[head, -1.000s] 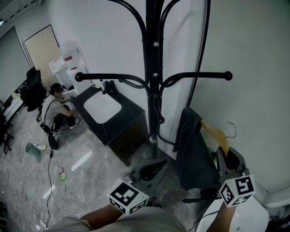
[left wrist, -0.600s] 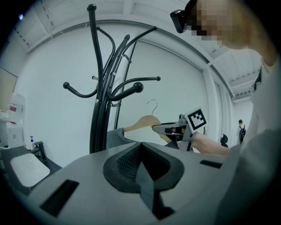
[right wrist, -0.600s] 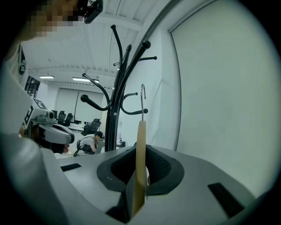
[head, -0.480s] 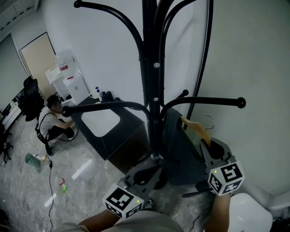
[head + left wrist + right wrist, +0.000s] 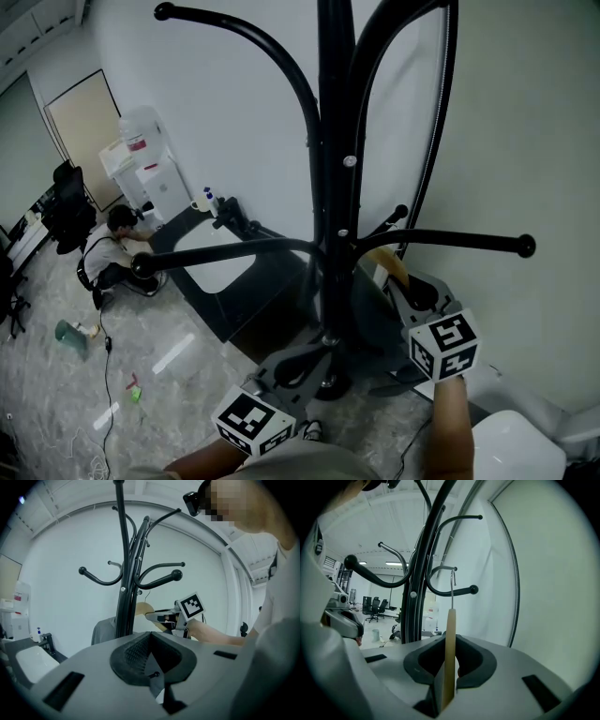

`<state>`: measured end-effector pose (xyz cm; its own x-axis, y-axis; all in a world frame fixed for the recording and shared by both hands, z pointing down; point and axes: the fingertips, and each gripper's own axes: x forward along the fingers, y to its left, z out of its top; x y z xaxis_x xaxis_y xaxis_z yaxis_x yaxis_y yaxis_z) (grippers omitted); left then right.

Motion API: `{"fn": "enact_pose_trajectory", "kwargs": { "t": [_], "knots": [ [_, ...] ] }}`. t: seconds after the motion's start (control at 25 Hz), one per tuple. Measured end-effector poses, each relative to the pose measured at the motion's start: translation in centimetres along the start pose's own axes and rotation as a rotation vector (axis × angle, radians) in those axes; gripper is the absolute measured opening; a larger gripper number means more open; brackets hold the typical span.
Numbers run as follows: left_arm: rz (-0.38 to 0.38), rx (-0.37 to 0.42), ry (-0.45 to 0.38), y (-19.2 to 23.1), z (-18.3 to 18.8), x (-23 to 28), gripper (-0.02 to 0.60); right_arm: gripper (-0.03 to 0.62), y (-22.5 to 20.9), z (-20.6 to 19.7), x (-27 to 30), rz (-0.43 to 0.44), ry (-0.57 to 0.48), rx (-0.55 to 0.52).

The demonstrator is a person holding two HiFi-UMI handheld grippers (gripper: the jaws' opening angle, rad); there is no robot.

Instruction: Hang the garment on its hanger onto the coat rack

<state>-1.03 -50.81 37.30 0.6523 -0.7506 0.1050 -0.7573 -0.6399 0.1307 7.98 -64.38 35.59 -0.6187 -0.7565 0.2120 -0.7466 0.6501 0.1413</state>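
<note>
The black coat rack [image 5: 335, 187] stands right before me, with one arm reaching right [image 5: 469, 241] and one reaching left [image 5: 216, 251]. My right gripper [image 5: 412, 292] is shut on the wooden hanger [image 5: 395, 266], close to the pole and below the right arm. The dark grey garment [image 5: 375, 323] hangs from the hanger behind the pole. In the right gripper view the hanger [image 5: 450, 648] stands upright in the jaws, and its metal hook [image 5: 451, 581] crosses a curved rack arm [image 5: 457, 592]; contact cannot be told. My left gripper [image 5: 292, 361] is shut and empty, low near the rack's base.
A black cabinet with a white top [image 5: 220, 258] stands left of the rack against the wall. A person [image 5: 112, 248] crouches beside a water dispenser [image 5: 141, 159]. Office chairs [image 5: 66, 192] are at far left. A white object [image 5: 516, 450] sits at bottom right.
My right gripper has carried the hanger and garment left and up, in close to the rack's pole under the right arm. The left gripper has stayed low.
</note>
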Motion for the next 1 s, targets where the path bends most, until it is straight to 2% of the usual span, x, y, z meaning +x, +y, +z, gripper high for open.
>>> {"fn": "enact_pose_trajectory", "kwargs": {
  "t": [0.4,0.6,1.0],
  "knots": [
    [0.010,-0.016,-0.004,1.4,-0.1,-0.4,0.005,0.063,1.7,-2.3,2.7,0.026,0.063,-0.018],
    [0.002,-0.027,-0.004,1.2,-0.5,-0.7,0.005,0.063,2.3,-2.4,3.0,0.049,0.040,-0.016],
    [-0.025,-0.029,-0.008,-1.2,-0.7,-0.3,0.005,0.089,2.0,-1.7,-1.5,-0.049,-0.034,-0.050]
  ]
}}
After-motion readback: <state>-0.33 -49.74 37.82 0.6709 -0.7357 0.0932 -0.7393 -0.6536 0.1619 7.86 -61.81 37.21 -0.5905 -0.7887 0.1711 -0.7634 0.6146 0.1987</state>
